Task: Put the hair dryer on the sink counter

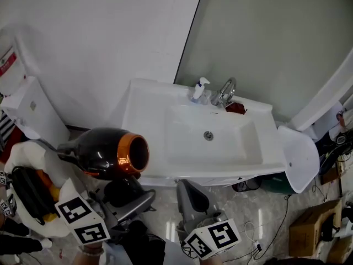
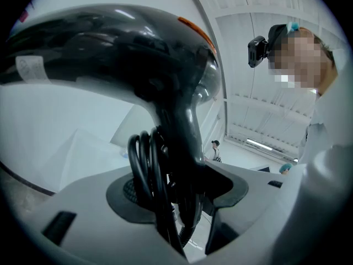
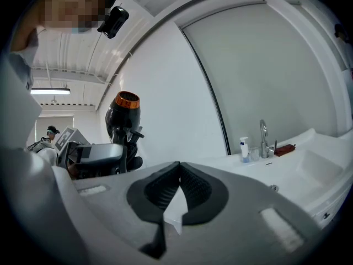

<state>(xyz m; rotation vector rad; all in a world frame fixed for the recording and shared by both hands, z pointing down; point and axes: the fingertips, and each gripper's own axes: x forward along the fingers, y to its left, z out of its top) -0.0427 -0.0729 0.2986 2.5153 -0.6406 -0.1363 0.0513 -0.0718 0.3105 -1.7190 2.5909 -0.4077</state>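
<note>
A black hair dryer (image 1: 107, 154) with an orange ring round its nozzle hangs in front of the white sink counter (image 1: 144, 101), left of the basin. My left gripper (image 1: 126, 192) is shut on its handle from below. In the left gripper view the handle and the coiled black cord (image 2: 144, 175) sit between the jaws of that gripper (image 2: 176, 187), with the dryer body (image 2: 121, 54) above. My right gripper (image 1: 190, 199) is beside it, in front of the basin, shut and empty. In the right gripper view the pads of my right gripper (image 3: 178, 165) meet, and the dryer (image 3: 124, 112) shows at left.
On the counter's far edge stand a soap bottle (image 1: 198, 89), a tap (image 1: 225, 91) and a small red thing (image 1: 236, 108). A white toilet tank (image 1: 33, 112) is at left. A white panel (image 1: 300, 158) hangs off the counter's right end; cardboard boxes (image 1: 309, 231) lie on the floor.
</note>
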